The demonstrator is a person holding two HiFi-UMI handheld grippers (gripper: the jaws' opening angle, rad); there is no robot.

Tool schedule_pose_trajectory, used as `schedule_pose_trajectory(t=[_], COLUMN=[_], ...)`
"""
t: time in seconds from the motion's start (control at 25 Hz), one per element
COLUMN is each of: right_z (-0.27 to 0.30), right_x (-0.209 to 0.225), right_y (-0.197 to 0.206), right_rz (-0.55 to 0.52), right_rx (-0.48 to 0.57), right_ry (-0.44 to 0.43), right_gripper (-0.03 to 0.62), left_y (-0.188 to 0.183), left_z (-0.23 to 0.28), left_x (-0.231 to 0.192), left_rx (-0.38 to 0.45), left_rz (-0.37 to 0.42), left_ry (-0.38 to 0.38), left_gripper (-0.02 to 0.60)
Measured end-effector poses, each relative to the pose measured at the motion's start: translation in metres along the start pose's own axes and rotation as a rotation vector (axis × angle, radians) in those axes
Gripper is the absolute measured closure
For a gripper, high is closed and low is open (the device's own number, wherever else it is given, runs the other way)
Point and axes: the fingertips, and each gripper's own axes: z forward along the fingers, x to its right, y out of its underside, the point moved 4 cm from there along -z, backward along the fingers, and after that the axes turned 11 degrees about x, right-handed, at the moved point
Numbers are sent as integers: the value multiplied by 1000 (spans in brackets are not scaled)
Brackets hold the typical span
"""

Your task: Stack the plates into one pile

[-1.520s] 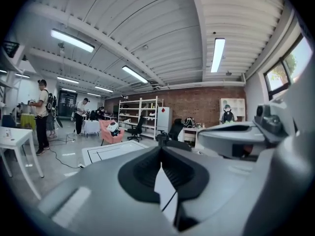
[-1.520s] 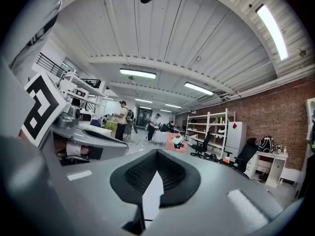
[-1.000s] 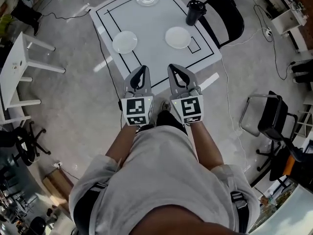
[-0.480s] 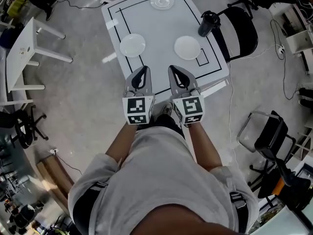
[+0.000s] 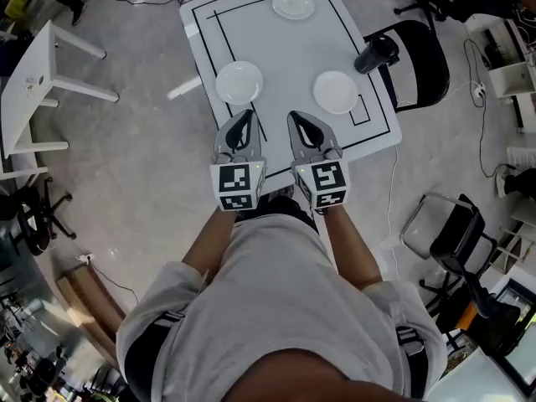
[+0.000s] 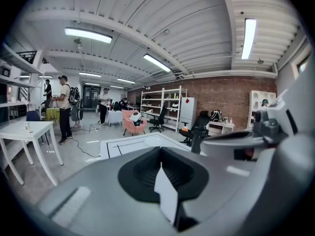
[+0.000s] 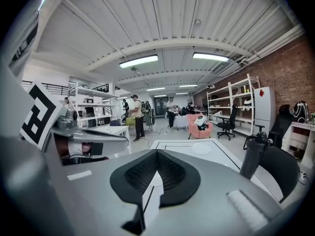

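- Three round white plates lie flat and well apart on the white counter [image 5: 285, 48], which is marked with black rectangle lines.
- The near-left plate [image 5: 239, 82] sits across one of the inner black lines, just beyond the tip of your left gripper as the head view shows it.
- The near-right plate [image 5: 336, 91] lies beside a small black-outlined box near the counter's right edge.
- The far plate [image 5: 293, 4] rests at the far end, inside the outline, and looks faintly glossier than the other two.
- No plate touches another, so nothing is stacked yet.
- A dark bottle [image 5: 376, 54] stands at the counter's right edge, next to a black chair [image 5: 421, 57].
- You hold the left gripper [image 5: 244, 117] and right gripper [image 5: 296, 117] side by side in front of your torso, close together but apart. Your forearms are bare and roughly parallel.
- Both grippers point toward the counter and tilt slightly down. Their marker cubes face back toward you, and their tips lie over the counter's near edge in the head view.
- In the left gripper view the jaws are pressed together with nothing between them.
- In the right gripper view the jaws are likewise closed and empty.
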Motion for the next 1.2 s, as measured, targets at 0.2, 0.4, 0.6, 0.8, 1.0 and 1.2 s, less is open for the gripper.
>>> schedule_pose_trajectory(t=[0.2, 0.4, 0.6, 0.8, 1.0, 1.2], right_z=[37, 58, 62, 82, 103, 133], right_x=[-17, -24, -24, -18, -5, 9], right_y=[3, 19, 34, 43, 60, 80], right_rz=[-26, -25, -9, -5, 9, 32], right_rx=[-47, -113, -171, -198, -232, -277], right_ry=[3, 17, 46, 36, -8, -75], right_gripper=[594, 594, 594, 594, 594, 594], left_y=[8, 22, 34, 44, 64, 81], left_z=[14, 28, 42, 60, 81, 102], left_x=[-30, -54, -54, -58, -69, -87], left_rx=[-23, -43, -83, -114, -167, -230], left_rz=[-40, -57, -70, -78, -67, -74], left_ry=[40, 88, 122, 139, 94, 32], left_gripper=[580, 580, 580, 580, 580, 580])
